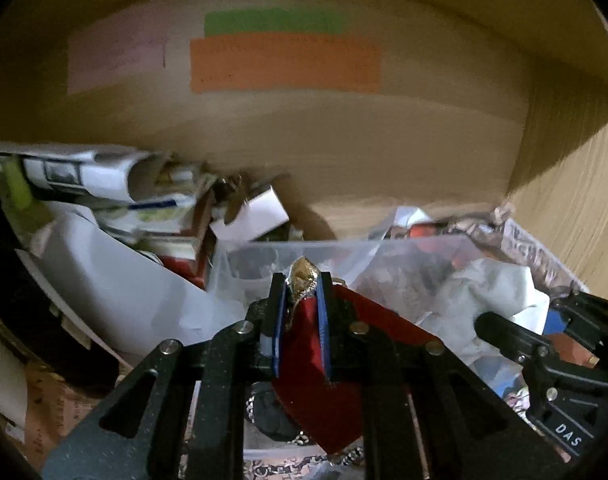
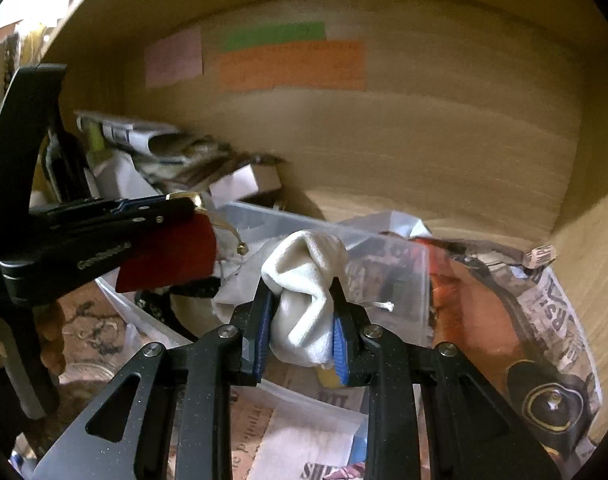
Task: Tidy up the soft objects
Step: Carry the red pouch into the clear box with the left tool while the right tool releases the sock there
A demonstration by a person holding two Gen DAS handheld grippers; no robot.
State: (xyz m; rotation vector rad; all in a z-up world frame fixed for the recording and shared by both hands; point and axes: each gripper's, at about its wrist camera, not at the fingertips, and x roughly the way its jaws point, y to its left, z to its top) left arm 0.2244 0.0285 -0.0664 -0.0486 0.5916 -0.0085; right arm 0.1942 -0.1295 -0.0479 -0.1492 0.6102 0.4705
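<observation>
My left gripper [image 1: 301,284] is shut on a red pouch [image 1: 316,372] with a gold clasp at its top, held above a clear plastic bin [image 1: 263,256]. In the right wrist view the same left gripper [image 2: 183,204] shows at the left with the red pouch [image 2: 171,252] hanging from it. My right gripper [image 2: 304,292] is shut on a bunched cream cloth [image 2: 304,280], held over the clear bin [image 2: 287,220]. The right gripper also shows at the right edge of the left wrist view [image 1: 488,324].
We are inside a wooden cupboard; its back wall [image 1: 344,140] carries pink, green and orange paper labels [image 1: 283,64]. Rolled papers and small boxes [image 1: 103,184] pile at the left. An orange item [image 2: 476,312] and newspaper [image 2: 552,312] lie at the right.
</observation>
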